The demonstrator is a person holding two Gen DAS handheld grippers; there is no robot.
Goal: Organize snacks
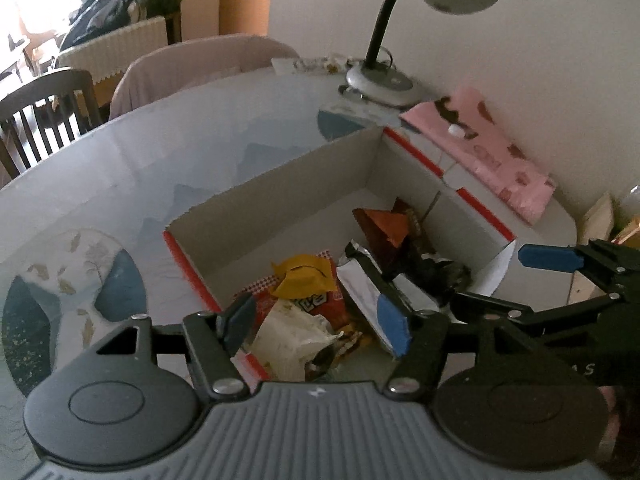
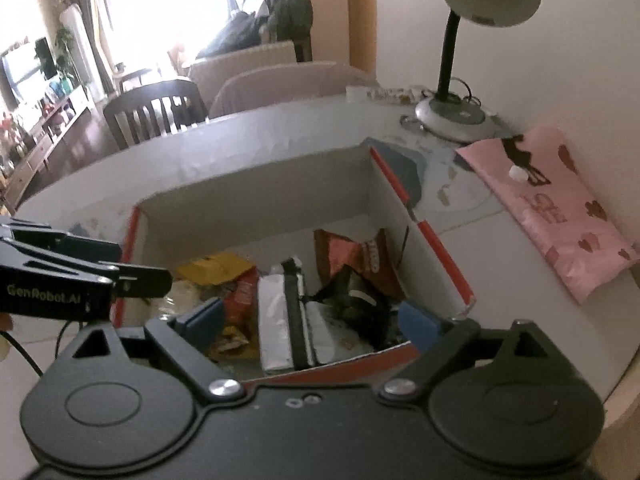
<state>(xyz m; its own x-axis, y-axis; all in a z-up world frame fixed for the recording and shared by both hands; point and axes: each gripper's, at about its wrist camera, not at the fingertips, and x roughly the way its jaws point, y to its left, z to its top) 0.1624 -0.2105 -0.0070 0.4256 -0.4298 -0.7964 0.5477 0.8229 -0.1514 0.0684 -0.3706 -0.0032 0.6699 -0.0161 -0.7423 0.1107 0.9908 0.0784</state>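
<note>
An open cardboard box (image 1: 304,184) with red-edged flaps (image 2: 256,196) stands on the table and holds several snack packs: a yellow pack (image 1: 306,278), a red pack (image 1: 324,306), a white wrapper (image 1: 292,340), a silver pack with a black strip (image 2: 290,316), a brown pack (image 2: 352,258) and a dark pack (image 2: 356,308). My left gripper (image 1: 316,320) is open and empty, just above the snacks at the box's near end. My right gripper (image 2: 312,320) is open and empty over the box's near edge. Each gripper shows in the other's view, the right one in the left wrist view (image 1: 548,258) and the left one in the right wrist view (image 2: 100,272).
A pink patterned bag (image 2: 560,208) lies right of the box by the wall. A desk lamp (image 2: 456,116) stands at the table's far right corner. Chairs (image 1: 44,116) stand along the far table edge. The tablecloth has a blue leaf pattern (image 1: 116,292).
</note>
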